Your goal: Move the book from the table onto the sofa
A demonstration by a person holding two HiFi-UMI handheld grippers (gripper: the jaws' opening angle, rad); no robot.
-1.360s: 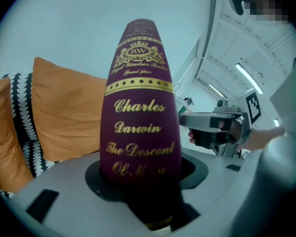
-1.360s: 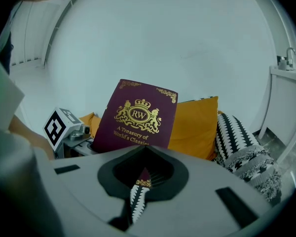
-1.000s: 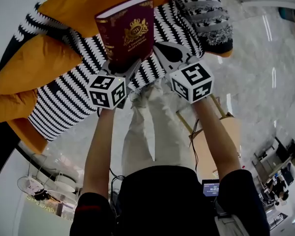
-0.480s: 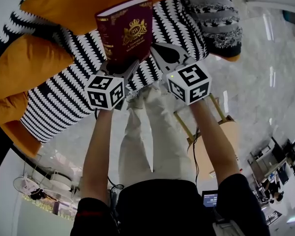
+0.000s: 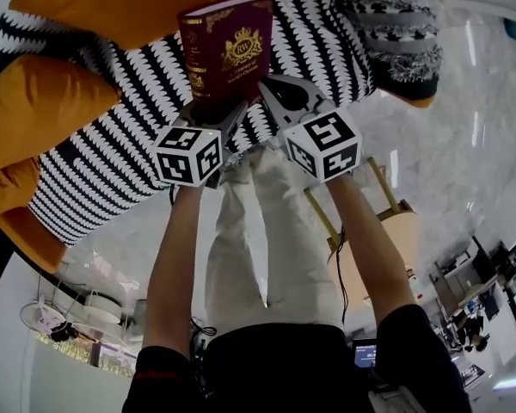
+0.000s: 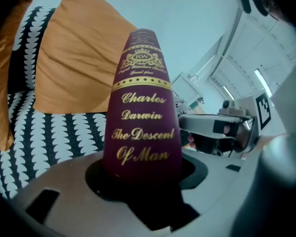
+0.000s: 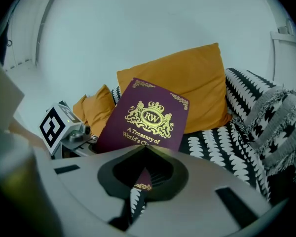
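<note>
now the left gripper (image 5: 217, 114), jaws half apart, clamps the book (image 5: 228, 54) by its lower end above the sofa (image 5: 112, 162); the right gripper (image 5: 273, 91) is closed on nothing, just beside it; better to lay the book flat on the patterned seat, away from the orange cushions (image 5: 43, 110), and only then loosen the grip

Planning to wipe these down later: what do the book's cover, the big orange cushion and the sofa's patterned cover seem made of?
The book: probably a leather-look hardcover, smooth maroon, with gold-stamped crest and lettering. The orange cushion: woven fabric, matt, softly creased. The sofa cover: textile, matt, black-and-white leaf print; the exact fibre can't be told.
</note>
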